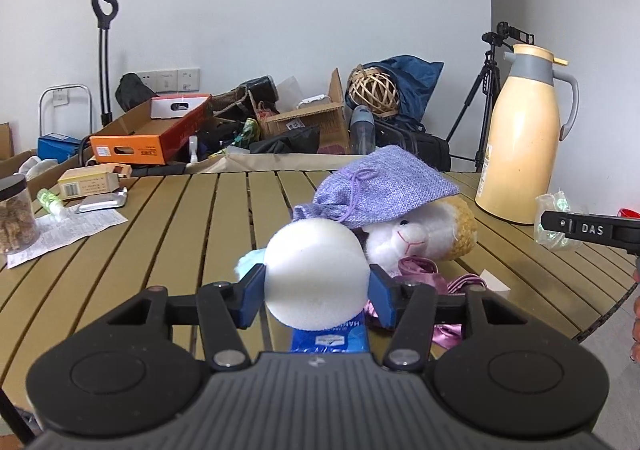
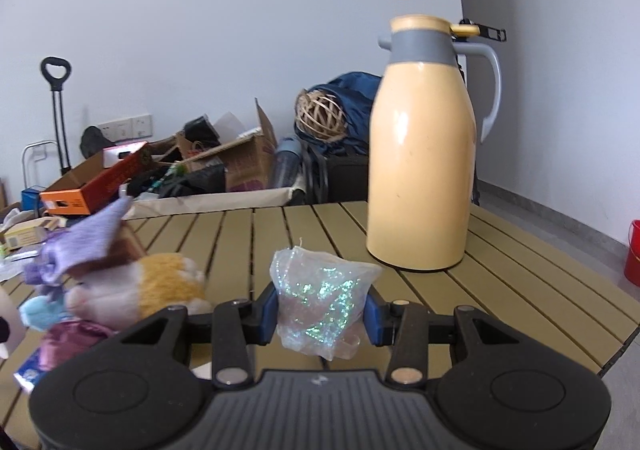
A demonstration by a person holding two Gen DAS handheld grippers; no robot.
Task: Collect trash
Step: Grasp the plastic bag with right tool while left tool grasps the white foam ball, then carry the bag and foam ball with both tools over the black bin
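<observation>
My left gripper [image 1: 316, 292] is shut on a white foam ball [image 1: 316, 274], its blue pads pressing both sides, a little above the slatted table [image 1: 180, 218]. My right gripper [image 2: 322, 316] is shut on a crumpled clear wrapper with iridescent glitter [image 2: 320, 298], lifted above the table [image 2: 500, 290]. In the left wrist view the same wrapper [image 1: 554, 224] shows at the far right behind a finger [image 1: 588, 229] of the right gripper. Just beyond the ball lie a plush toy [image 1: 416, 236] and a purple knitted drawstring pouch [image 1: 384, 186].
A tall yellow thermos jug [image 2: 420, 166] stands at the table's far right. A blue packet [image 1: 332, 336] and pink satin cloth [image 1: 452, 286] lie by the plush toy. At left are a jar [image 1: 16, 218], paper sheet [image 1: 64, 230] and small boxes. A red bucket [image 2: 632, 254] sits on the floor.
</observation>
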